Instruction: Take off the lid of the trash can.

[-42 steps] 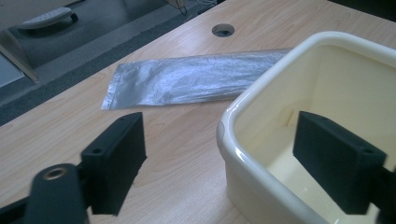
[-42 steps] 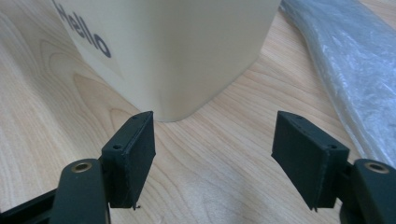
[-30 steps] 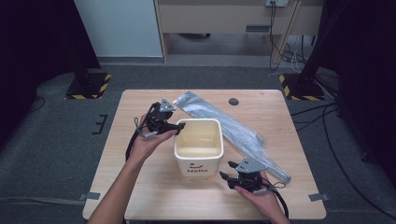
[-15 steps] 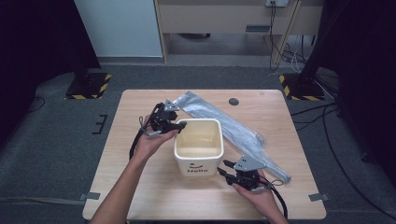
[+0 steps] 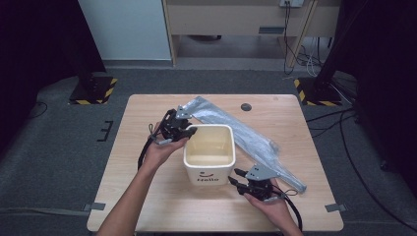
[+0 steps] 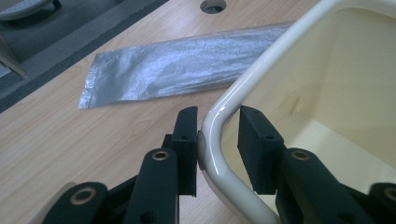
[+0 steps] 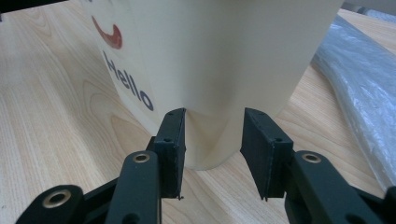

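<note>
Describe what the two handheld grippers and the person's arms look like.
Both grippers are black, each with two flat, blocky jaws carrying small screw holes and brass-coloured pivot pins. The left gripper and the right gripper each carry a grey three-cornered plate on top. A black cable loops from the left one; another trails from the right. The forearms are bare, with no sleeves or gloves.

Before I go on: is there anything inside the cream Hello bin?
The cream bin looks empty: the high view shows bare inner walls and floor, and the left gripper view shows the same. The floor strip under the near wall is hidden. The left gripper straddles its rim corner, one jaw inside.
</note>
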Demonstrator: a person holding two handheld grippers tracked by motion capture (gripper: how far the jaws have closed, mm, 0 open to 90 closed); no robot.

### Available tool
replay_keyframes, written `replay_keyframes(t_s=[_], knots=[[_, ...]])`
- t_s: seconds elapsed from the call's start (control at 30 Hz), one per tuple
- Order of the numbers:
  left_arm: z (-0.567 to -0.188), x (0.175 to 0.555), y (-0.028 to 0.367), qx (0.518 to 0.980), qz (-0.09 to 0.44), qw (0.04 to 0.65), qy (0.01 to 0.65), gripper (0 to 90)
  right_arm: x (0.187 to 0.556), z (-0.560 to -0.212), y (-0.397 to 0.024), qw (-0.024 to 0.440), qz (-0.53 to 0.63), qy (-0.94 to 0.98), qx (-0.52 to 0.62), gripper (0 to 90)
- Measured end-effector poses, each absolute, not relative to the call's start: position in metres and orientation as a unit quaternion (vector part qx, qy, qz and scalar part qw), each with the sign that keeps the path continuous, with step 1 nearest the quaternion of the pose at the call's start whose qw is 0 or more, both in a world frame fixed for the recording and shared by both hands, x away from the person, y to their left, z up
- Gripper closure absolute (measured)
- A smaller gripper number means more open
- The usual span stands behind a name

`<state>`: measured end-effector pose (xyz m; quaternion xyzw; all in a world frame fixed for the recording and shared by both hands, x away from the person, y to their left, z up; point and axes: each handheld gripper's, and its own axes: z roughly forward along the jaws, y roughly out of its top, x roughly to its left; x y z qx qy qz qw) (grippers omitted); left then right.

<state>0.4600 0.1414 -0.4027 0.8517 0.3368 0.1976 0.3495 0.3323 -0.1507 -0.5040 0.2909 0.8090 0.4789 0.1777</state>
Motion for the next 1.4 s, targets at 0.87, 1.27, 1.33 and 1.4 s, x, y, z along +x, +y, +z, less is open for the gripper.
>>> replay_keyframes(t_s=[0.87,1.27,1.33,1.4], knots=[[-0.361,0.442,0.161,0.84,0.193,0.395,0.318,73.5,0.332,-0.506,-0.144,0.178,0.476,0.813,0.285,55.4],[-0.341,0.423,0.172,0.836,0.189,0.418,0.301,74.1,0.332,-0.507,-0.143,0.178,0.478,0.81,0.29,55.4],[-0.339,0.421,0.172,0.836,0.189,0.419,0.3,74.1,0.332,-0.507,-0.143,0.178,0.476,0.811,0.29,55.6],[-0.338,0.418,0.174,0.834,0.189,0.422,0.303,74.1,0.331,-0.507,-0.142,0.177,0.478,0.811,0.288,55.7]])
